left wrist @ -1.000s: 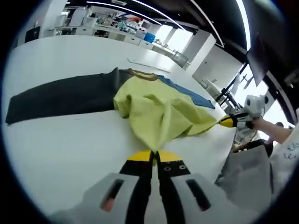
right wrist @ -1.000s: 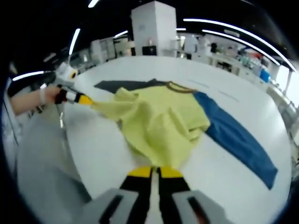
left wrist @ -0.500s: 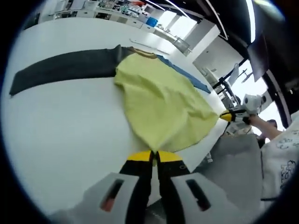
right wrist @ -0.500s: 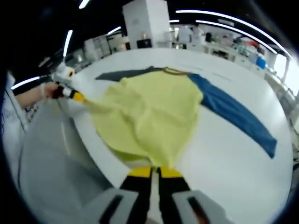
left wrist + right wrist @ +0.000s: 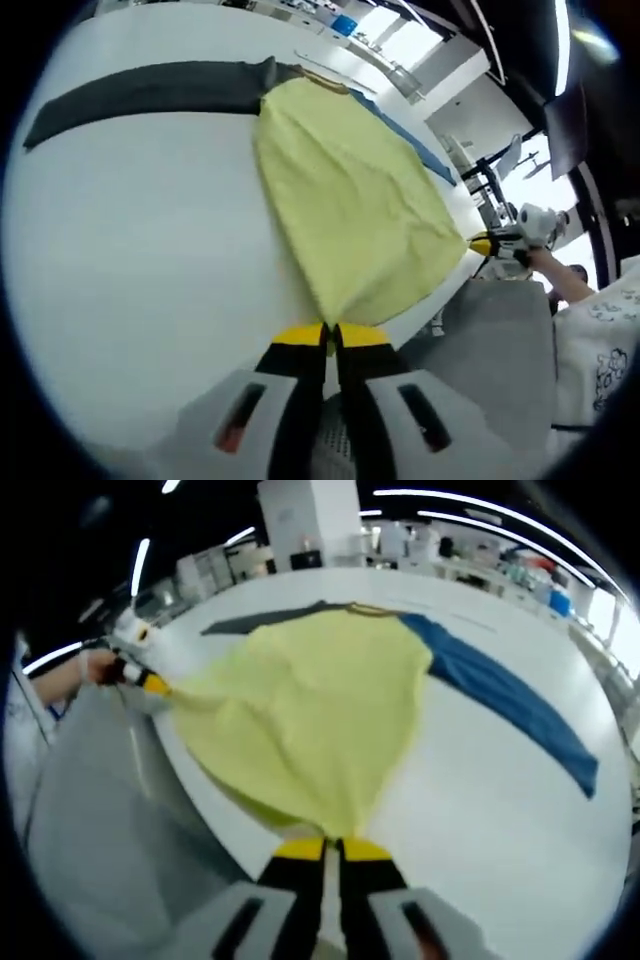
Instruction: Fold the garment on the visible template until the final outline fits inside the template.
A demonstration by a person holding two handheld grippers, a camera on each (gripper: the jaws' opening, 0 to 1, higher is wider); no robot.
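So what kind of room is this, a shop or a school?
More likely a big lab or workshop. A long white table holds a yellow shirt with one grey and one blue sleeve; farther back stand benches crowded with equipment under long strip lights.

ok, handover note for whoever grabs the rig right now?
Left tool: shut on one hem corner of the yellow shirt. Right tool: shut on the other corner. Shirt is stretched flat on the white table, hem over the near edge, dark sleeve and blue sleeve spread out sideways. No fold made yet. No template outline that I can make out. Left: all the folding.
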